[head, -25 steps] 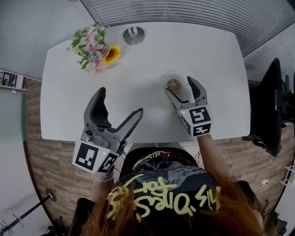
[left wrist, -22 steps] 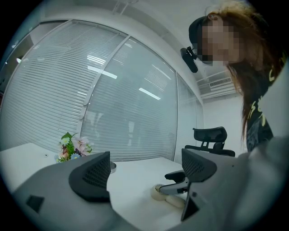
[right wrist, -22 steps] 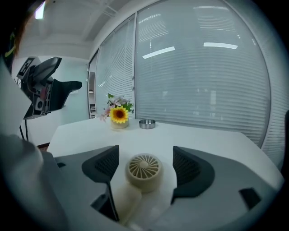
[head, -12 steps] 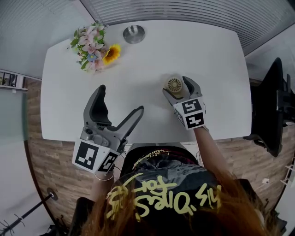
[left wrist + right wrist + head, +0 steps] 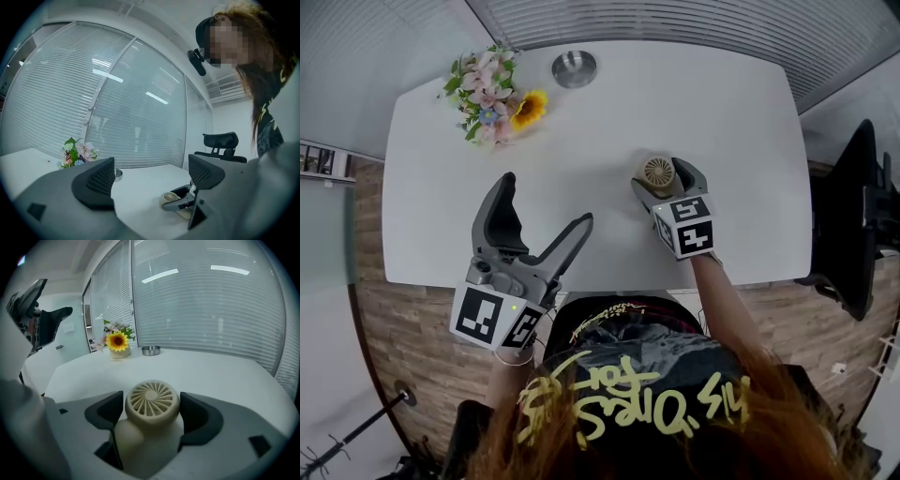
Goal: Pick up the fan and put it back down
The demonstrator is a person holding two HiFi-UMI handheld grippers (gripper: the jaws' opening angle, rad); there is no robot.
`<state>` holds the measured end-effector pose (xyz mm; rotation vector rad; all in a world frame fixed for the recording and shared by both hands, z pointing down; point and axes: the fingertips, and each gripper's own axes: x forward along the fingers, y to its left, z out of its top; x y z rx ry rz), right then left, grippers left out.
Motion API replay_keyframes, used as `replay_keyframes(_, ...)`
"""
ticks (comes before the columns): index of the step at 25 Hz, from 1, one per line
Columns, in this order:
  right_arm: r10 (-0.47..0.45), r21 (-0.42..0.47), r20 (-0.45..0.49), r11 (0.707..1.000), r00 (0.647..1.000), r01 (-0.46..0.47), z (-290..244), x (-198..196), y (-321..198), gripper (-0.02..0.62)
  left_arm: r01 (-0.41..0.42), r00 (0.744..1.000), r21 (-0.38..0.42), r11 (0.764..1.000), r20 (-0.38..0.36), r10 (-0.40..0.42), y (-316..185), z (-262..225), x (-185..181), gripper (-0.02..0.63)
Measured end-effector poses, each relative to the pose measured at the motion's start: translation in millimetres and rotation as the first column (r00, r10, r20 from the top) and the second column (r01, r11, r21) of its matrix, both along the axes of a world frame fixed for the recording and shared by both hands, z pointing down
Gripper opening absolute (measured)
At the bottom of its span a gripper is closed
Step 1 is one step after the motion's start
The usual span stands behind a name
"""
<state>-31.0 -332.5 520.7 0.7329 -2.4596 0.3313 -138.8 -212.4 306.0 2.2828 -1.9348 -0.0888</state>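
A small cream fan [image 5: 657,172] with a round grille lies on the white table [image 5: 609,103], right of the middle. My right gripper [image 5: 661,176] is down at the table with both jaws pressed against the sides of the fan's head. In the right gripper view the fan [image 5: 151,401] fills the gap between the dark pads of that gripper [image 5: 152,408]. My left gripper [image 5: 546,203] hovers over the near left part of the table, jaws wide apart and empty. From the left gripper view [image 5: 152,176] the fan [image 5: 171,198] shows low on the table, clamped in the other gripper.
A bunch of flowers with a sunflower [image 5: 492,94] stands at the far left corner, a small metal bowl [image 5: 574,68] at the far edge. A black office chair [image 5: 853,216] is off the table's right side. Window blinds run behind the table.
My right gripper slid forward around the fan and its jaws narrowed from wide apart to pressing on the fan's head. The left gripper has hardly moved.
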Motion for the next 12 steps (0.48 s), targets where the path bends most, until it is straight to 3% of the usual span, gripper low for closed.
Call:
replay_keyframes(8,-0.017,0.01,0.006,1.0,1.0,0.017,-0.8,0.1,-3.3,0.357,-0.012,1.0,0.001,1.0,-0.006,0.012,0.1,1.6,6.4,0.494)
replay_keyframes(12,-0.031,0.062,0.016,0.998,0.999,0.03,-6.0,1.6,0.1,0.356,-0.007,1.0,0.012,1.0,-0.002,0.007,2.6,-3.1,5.8,0.492)
